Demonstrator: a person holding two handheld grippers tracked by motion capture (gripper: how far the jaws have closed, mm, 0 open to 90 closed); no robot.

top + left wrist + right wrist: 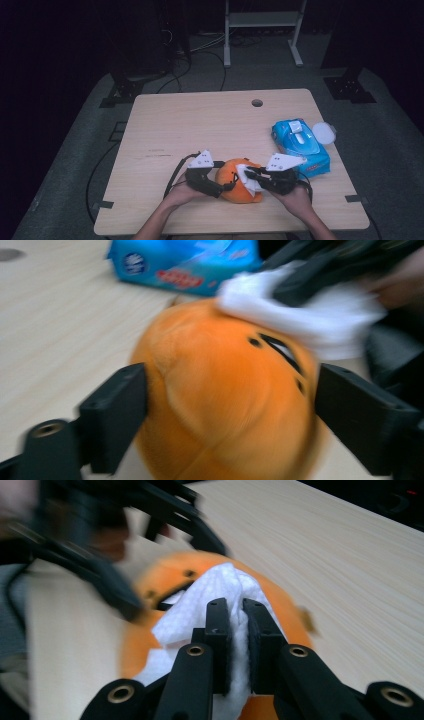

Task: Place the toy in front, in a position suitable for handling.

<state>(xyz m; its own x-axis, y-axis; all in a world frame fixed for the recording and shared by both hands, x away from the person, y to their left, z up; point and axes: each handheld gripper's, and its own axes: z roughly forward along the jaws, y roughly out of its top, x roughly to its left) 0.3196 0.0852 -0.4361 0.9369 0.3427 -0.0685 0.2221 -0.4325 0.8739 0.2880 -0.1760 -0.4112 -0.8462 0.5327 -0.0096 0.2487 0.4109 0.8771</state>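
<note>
A: Right gripper view: the right tool [235, 630] is clamped on a white wipe [210, 600], pressed on the orange plush toy [280, 610].

B: Left tool [230, 405]: jaws apart, flanking the toy at the bench's [200, 120] near edge; blue wipes pack [300, 147] beyond.

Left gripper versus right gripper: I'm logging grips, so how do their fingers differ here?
The left gripper has its fingers spread wide on either side of the orange plush toy; the right gripper has its fingers nearly together, pinching a white wipe against the toy. Both work on the same toy.
</note>
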